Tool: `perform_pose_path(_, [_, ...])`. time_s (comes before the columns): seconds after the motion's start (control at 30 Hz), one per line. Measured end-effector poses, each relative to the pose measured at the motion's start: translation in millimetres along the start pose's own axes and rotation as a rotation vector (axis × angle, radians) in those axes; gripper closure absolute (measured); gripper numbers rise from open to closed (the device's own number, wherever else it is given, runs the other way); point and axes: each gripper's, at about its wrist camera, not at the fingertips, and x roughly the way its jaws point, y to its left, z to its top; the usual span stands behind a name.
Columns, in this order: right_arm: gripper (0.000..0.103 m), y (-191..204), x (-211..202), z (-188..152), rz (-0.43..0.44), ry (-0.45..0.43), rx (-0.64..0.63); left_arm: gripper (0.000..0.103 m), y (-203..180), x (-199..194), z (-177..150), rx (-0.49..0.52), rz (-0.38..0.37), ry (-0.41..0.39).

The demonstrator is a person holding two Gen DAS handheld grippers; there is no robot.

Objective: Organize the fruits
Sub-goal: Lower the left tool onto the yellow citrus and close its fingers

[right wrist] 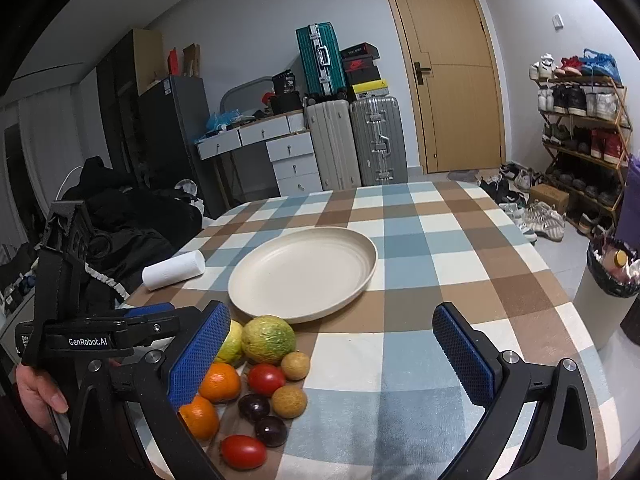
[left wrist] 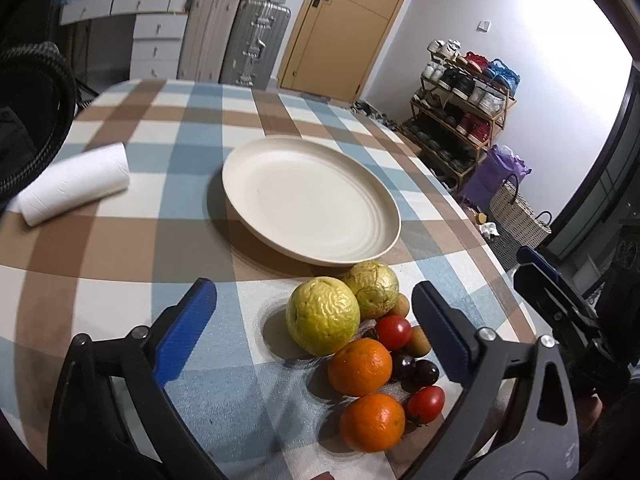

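Left gripper: held low over the near edge of the table, fingers spread wide, nothing between the pads; the fruit pile sits under the gap, not touched.
Right gripper: also low and level, jaws wide apart and empty; its left pad stands in front of the pile's left side.
Hand: wrapped round the left gripper's handle, seen at the right camera's left edge.
Fruit pile: two wrinkled yellow-green fruits, two oranges, two tomatoes, dark plums, small brown fruits, all clustered together on the checked cloth.
Plate: cream, bare, just beyond the pile.
Paper roll: lying on its side, left of the plate.
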Motion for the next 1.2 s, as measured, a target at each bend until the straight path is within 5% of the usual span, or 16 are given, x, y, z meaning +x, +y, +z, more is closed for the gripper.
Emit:
perform_pose_path(0.37, [0.000, -15.8, 25.3, -2.0, 0.004, 0.037, 0.022, 0.031, 11.0, 39.8, 0.2, -0.022, -0.122, 0.091])
perform_pose_path(0.77, [0.000, -19.2, 33.8, -3.1, 0.015, 0.054, 0.032, 0.058, 15.5, 50.0, 0.5, -0.037, -0.175, 0.126])
perform_pose_path(1.2, [0.000, -16.8, 37.2, -3.5, 0.004, 0.072, 0.023, 0.059, 18.2, 39.8, -6.0, -0.012, -0.179, 0.101])
